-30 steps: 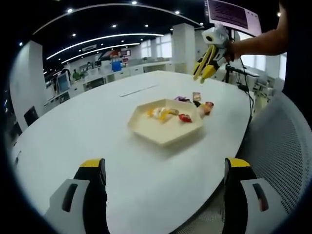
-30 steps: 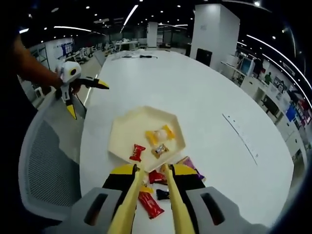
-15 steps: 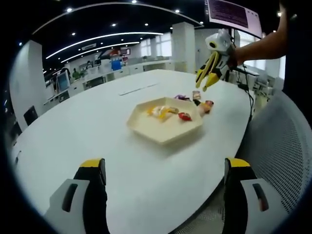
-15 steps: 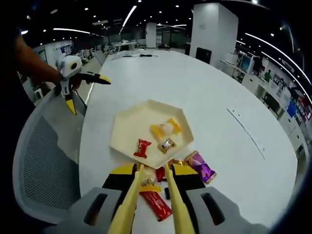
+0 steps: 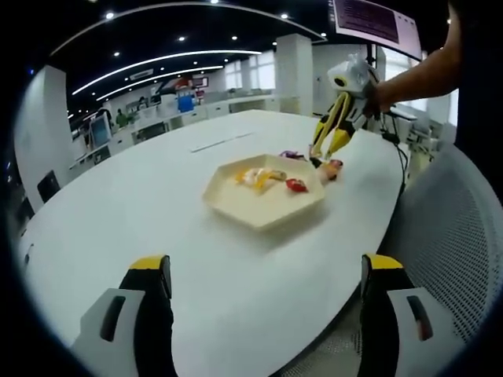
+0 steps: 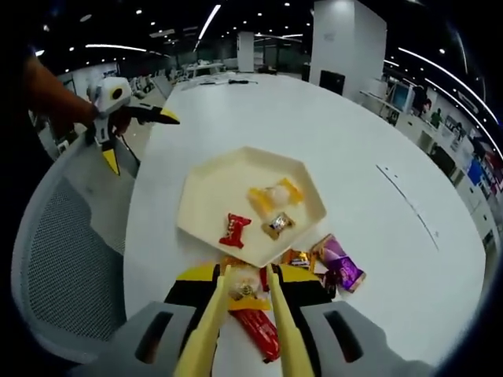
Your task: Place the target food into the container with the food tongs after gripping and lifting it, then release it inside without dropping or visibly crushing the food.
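The right gripper [image 6: 245,292] is tilting its yellow tongs [image 6: 271,330] down just beside the hexagonal tray [image 6: 206,196], tips nearly closed on a pale wrapped candy [image 6: 244,287]. The left gripper [image 5: 263,271] is hanging wide open, well back over the white table [image 5: 141,204]

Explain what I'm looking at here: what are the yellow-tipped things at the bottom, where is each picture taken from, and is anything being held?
Each picture comes from a camera riding on a hand-held gripper. In the left gripper view, the left gripper stands wide open over the white table; the yellow device at upper right is the right gripper in a person's hand. In the right gripper view, that gripper clamps yellow food tongs, and a pale wrapped candy sits between the tong tips. Ahead lies a cream hexagonal tray with a red candy and others. More sweets, including a purple packet, lie on the table beside it.
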